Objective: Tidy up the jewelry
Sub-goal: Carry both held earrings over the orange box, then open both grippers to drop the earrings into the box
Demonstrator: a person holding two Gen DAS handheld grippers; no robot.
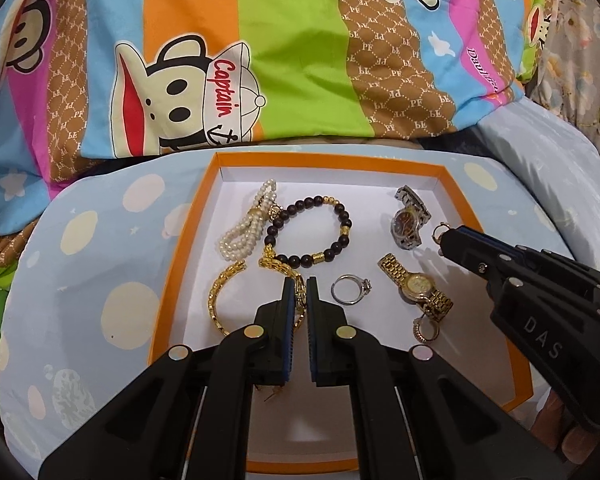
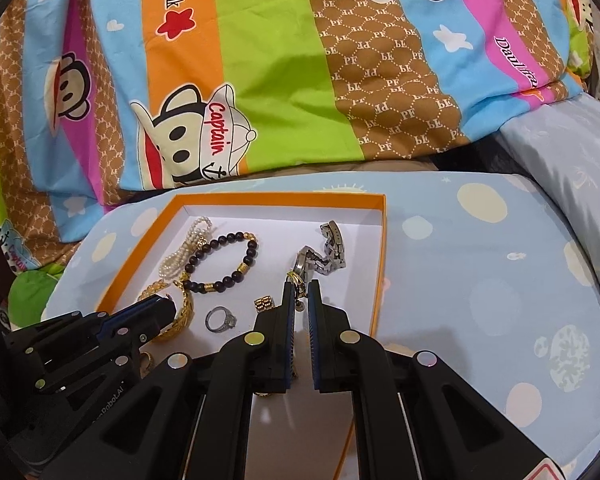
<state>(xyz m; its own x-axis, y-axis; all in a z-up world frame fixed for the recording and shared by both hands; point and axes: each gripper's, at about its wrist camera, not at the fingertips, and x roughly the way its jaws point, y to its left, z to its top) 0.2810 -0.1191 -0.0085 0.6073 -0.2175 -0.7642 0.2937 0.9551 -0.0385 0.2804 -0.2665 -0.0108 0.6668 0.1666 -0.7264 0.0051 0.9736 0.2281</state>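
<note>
Both grippers, left [image 1: 299,280] and right [image 2: 301,285], hung pressed together over the orange tray [image 1: 188,224], the right pinching a small gold earring [image 1: 440,232] apparently for placing beside the watches.

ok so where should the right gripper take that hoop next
Probably toward the near side of the tray, to set it down beside the other hoop by the gold watch. The right gripper is shut on the hoop next to the silver watch, so the pair is apart.
</note>
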